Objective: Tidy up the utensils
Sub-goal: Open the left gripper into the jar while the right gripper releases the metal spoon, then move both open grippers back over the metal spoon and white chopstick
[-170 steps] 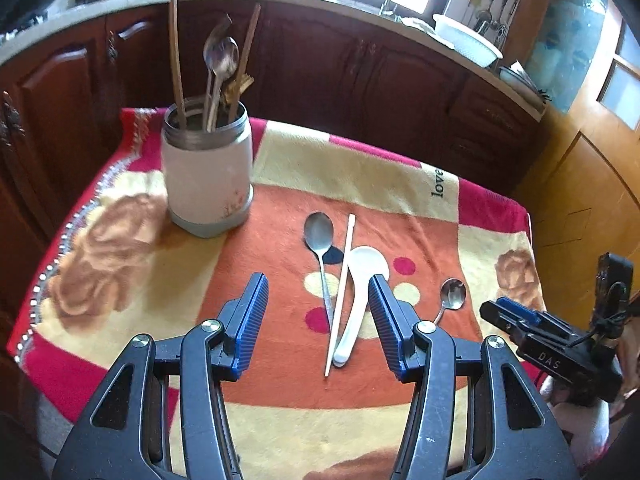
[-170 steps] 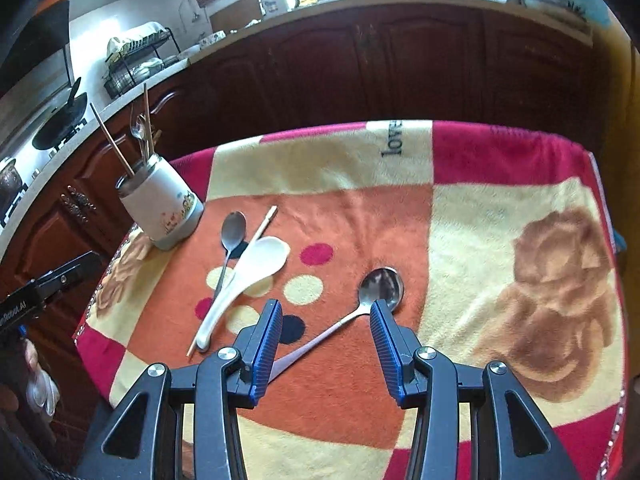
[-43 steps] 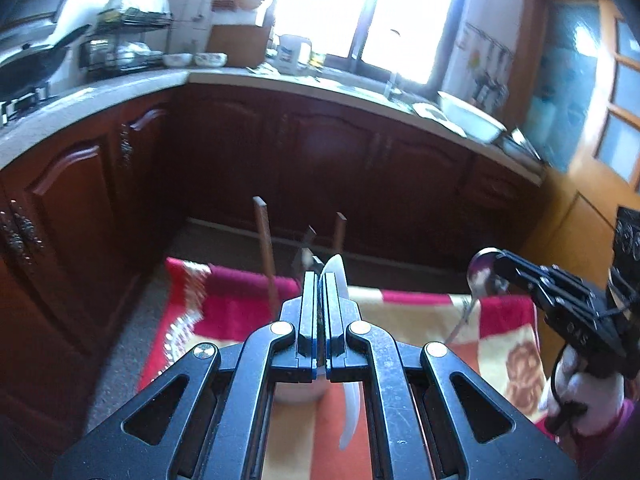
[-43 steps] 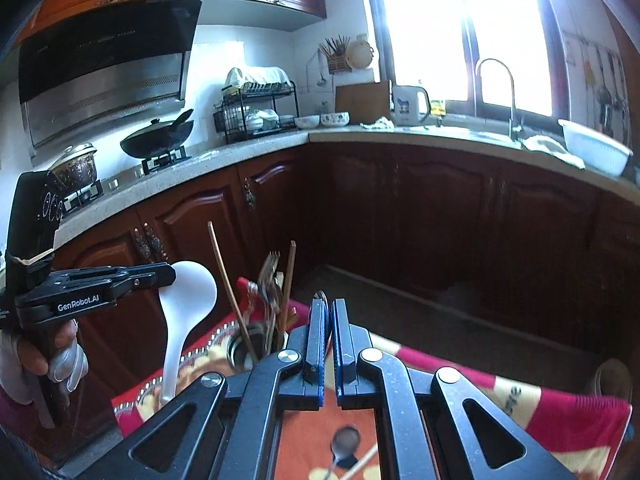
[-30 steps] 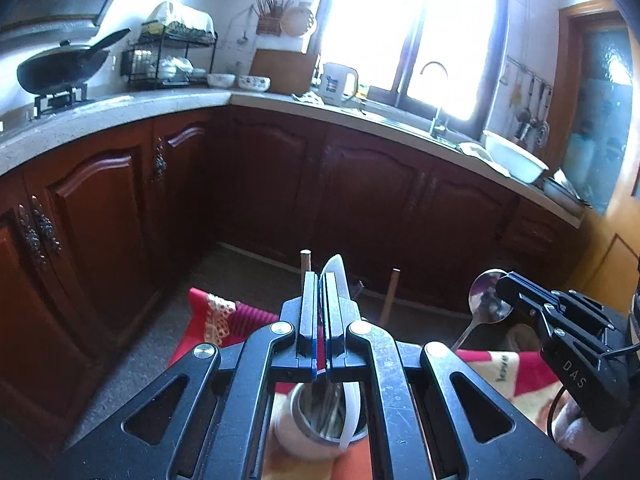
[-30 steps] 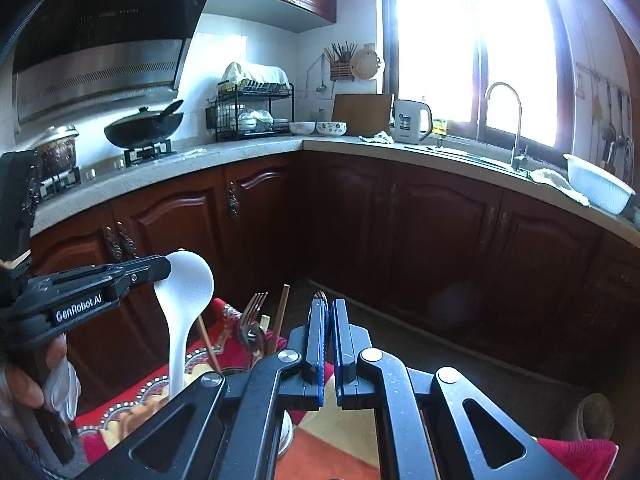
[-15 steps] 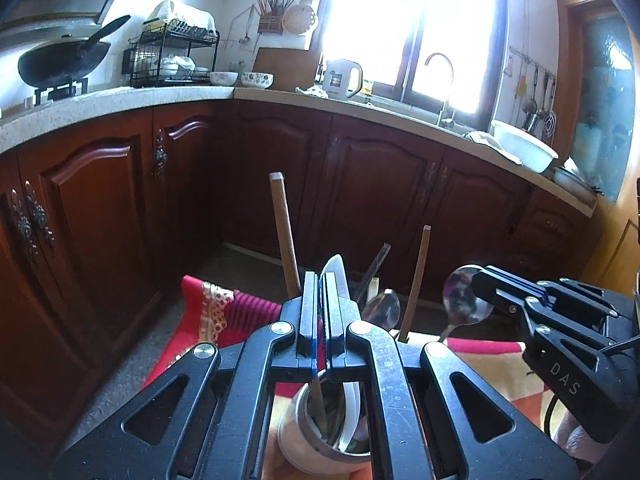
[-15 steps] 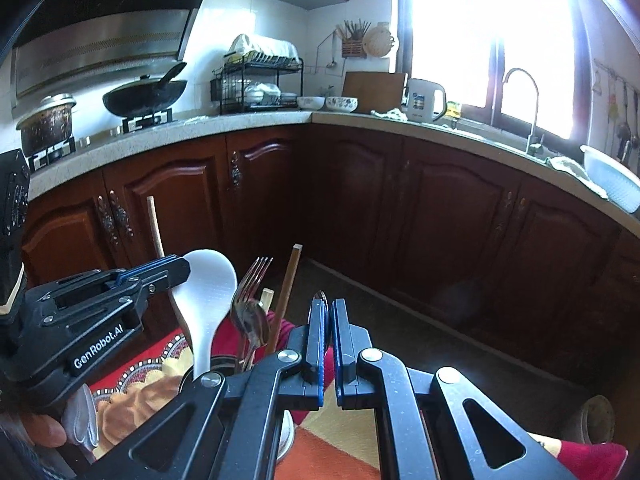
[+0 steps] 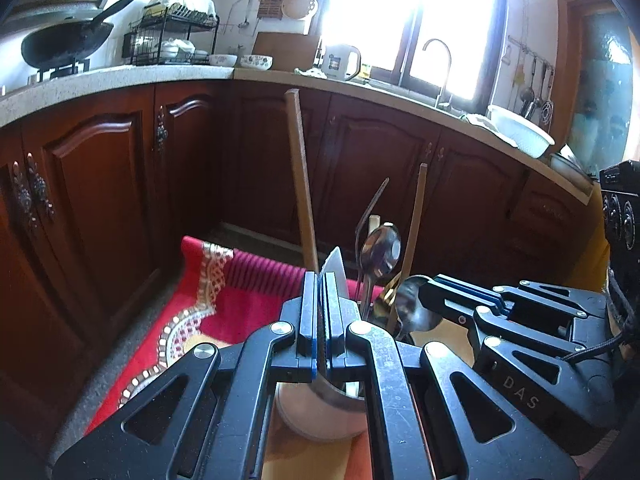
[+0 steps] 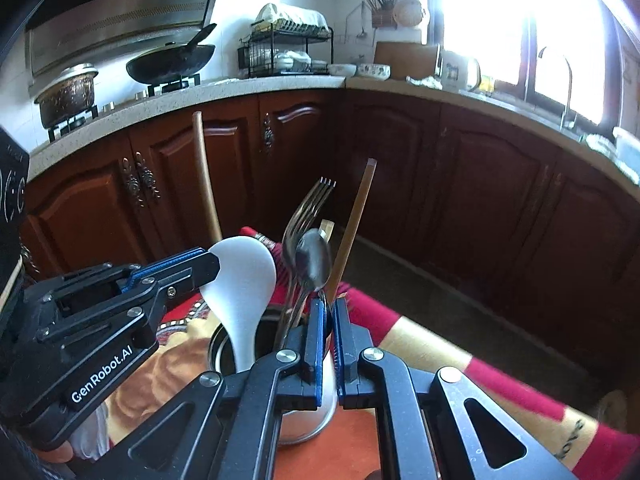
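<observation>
My left gripper (image 9: 320,280) is shut on a white plastic rice spoon (image 9: 336,274), held over the white utensil holder (image 9: 316,416). In the right wrist view the left gripper (image 10: 212,264) grips that white spoon (image 10: 240,280) at its bowl, and the handle reaches down into the holder (image 10: 218,346). My right gripper (image 10: 328,304) is shut on a metal spoon, whose bowl (image 9: 412,304) shows at the tips of the right gripper (image 9: 440,292), just above the holder's mouth. A fork (image 10: 308,208), another spoon (image 10: 314,260) and wooden chopsticks (image 10: 352,236) stand in the holder.
The holder stands on a red, orange and cream cloth (image 9: 224,304) that covers the table. Dark wooden cabinets (image 9: 100,184) and a counter with a wok (image 10: 172,60) and dish rack run behind. A person's hand (image 10: 60,452) holds the left gripper.
Both grippers have sunk toward the holder over the last second. The white spoon's handle has gone into the holder, and the metal spoon has come down close beside it.
</observation>
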`<state>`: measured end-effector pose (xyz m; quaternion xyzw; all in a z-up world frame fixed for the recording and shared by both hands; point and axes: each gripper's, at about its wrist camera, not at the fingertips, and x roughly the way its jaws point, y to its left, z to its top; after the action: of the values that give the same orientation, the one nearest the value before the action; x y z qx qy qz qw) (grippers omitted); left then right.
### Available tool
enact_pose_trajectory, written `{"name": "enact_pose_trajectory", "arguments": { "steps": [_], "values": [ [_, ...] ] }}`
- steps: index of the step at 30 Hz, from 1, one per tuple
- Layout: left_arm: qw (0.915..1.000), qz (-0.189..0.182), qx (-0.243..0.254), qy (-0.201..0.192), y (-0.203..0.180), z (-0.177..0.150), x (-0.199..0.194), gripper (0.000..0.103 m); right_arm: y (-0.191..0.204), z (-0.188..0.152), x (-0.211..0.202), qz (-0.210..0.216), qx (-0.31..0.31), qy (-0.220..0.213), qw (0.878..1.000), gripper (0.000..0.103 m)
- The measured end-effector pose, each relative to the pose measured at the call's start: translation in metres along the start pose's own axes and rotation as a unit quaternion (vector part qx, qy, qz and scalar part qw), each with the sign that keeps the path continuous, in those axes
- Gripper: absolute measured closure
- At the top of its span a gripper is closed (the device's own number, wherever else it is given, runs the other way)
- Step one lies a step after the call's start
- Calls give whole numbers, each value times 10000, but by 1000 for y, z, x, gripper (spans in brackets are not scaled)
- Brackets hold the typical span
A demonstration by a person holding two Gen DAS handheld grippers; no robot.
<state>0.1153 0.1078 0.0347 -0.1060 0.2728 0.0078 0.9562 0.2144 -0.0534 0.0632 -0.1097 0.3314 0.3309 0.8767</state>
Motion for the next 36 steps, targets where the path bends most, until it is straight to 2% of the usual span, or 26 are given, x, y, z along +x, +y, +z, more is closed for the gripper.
{"name": "enact_pose_trajectory", "arguments": {
  "steps": [8,12,16,18,20,22,24,26,36],
  "values": [
    [9999,-21,-93,137,0,-9,-4,102,-16,-6,-5,454,684,123,9966,97],
    [9995,-25,-233,196,4,-10,-6,102,-22,-10,-13,510,908,67,9945,91],
    [9993,-9,-304,224,6,-12,-11,101,-24,-12,-19,490,981,74,9939,89],
    [9991,-12,-320,265,6,-12,-13,95,-24,-14,-23,482,997,82,9938,89],
    [9989,-38,-378,290,6,-12,-18,68,-23,-14,-26,471,992,84,9939,89],
    [9988,-94,-419,239,5,-13,-24,58,-20,-16,-32,448,965,75,9943,87],
    [9989,-103,-389,220,2,-13,-29,54,-18,-19,-38,446,949,47,9945,82],
    [9989,-55,-366,272,-1,-13,-33,52,-17,-20,-43,422,926,29,9948,80],
    [9980,74,-340,526,-18,-28,-54,52,-11,-42,-77,39,843,79,9964,76]
  ]
}}
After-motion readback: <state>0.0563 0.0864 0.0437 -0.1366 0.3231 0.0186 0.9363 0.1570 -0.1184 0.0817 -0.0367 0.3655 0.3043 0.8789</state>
